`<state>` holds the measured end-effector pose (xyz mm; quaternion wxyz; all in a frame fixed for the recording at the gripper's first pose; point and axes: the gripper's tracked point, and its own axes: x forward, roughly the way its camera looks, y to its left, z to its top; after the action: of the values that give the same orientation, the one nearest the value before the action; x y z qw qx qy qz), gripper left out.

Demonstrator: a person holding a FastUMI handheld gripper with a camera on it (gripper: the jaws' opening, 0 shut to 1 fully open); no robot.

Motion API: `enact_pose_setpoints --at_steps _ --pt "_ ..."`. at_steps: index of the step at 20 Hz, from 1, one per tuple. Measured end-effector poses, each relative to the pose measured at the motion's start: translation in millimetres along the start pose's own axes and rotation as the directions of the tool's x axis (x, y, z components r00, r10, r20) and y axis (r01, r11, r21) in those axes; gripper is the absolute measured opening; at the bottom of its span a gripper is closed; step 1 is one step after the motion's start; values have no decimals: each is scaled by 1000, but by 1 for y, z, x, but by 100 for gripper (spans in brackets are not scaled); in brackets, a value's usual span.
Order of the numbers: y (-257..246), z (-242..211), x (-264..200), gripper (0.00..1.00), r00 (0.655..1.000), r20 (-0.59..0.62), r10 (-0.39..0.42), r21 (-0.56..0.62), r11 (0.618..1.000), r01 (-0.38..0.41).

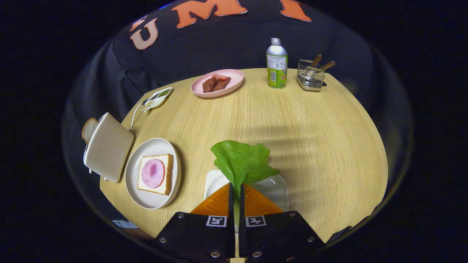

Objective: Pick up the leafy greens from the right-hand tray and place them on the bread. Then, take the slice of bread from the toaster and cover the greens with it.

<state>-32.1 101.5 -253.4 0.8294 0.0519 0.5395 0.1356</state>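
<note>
My gripper (pixel 236 193) is shut on the stalk of a green lettuce leaf (pixel 243 162), which sticks up ahead of the fingers and hangs above a clear tray (pixel 274 188) on the wooden table. To the left lies a white plate (pixel 146 199) with a slice of bread (pixel 164 190) topped by a round of pink ham (pixel 153 173). Further left stands a cream toaster (pixel 108 148), and a slice of bread (pixel 89 129) pokes out of its far side.
At the table's far side stand a pink plate of meat pieces (pixel 217 83), a metal bottle (pixel 276 64) and a wire rack with wooden-handled utensils (pixel 311 74). A small white dish (pixel 157 98) sits beyond the toaster. The table's edge runs close behind the toaster.
</note>
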Motion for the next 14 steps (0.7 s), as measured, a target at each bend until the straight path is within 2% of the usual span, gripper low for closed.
enact_pose_setpoints --at_steps 5,14 --pt "43 6 -7 4 996 22 91 -88 992 -89" --pt "129 6 1 4 971 -7 239 -197 952 -236"
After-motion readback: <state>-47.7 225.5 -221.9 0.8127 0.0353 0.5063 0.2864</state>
